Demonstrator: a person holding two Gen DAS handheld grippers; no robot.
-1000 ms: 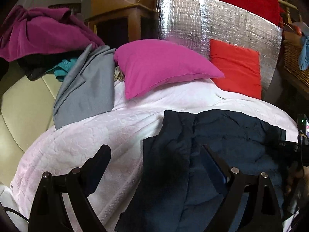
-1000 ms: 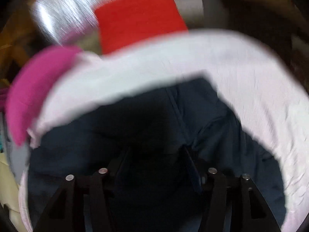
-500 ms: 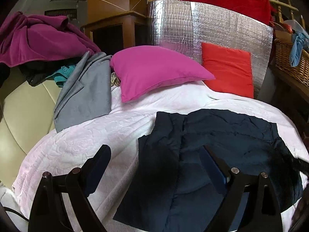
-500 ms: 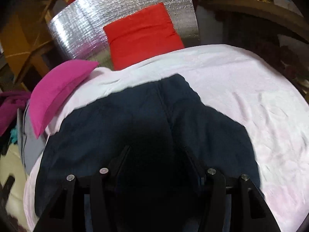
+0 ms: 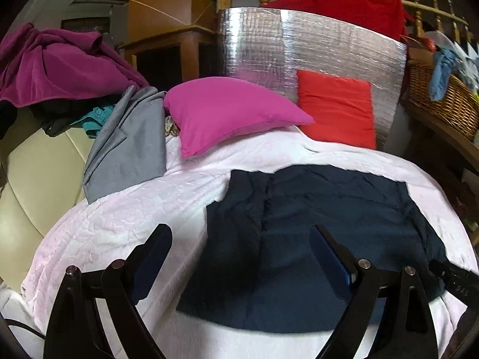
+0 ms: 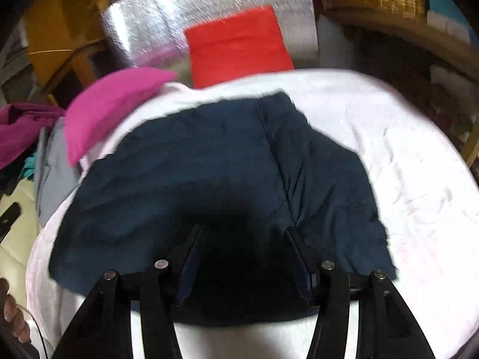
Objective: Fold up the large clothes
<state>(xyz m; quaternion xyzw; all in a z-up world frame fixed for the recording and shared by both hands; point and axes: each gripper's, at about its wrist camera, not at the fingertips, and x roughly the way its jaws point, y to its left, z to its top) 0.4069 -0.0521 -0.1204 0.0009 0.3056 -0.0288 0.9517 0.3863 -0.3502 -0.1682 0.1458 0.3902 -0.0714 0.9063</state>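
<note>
A dark navy garment lies folded flat on the pale pink bed cover; it also shows in the right wrist view. My left gripper is open and empty, held above the garment's left edge. My right gripper is open and empty, above the garment's near edge. The right gripper's tip shows at the left wrist view's right edge.
A magenta pillow and a red cushion lean on a silver foil panel at the back. A grey garment and a purple pile lie left. A wicker basket stands right.
Both grippers have pulled back and up from the navy garment, which now lies flatter and more fully in view. The right gripper has moved out of the left view's right side.
</note>
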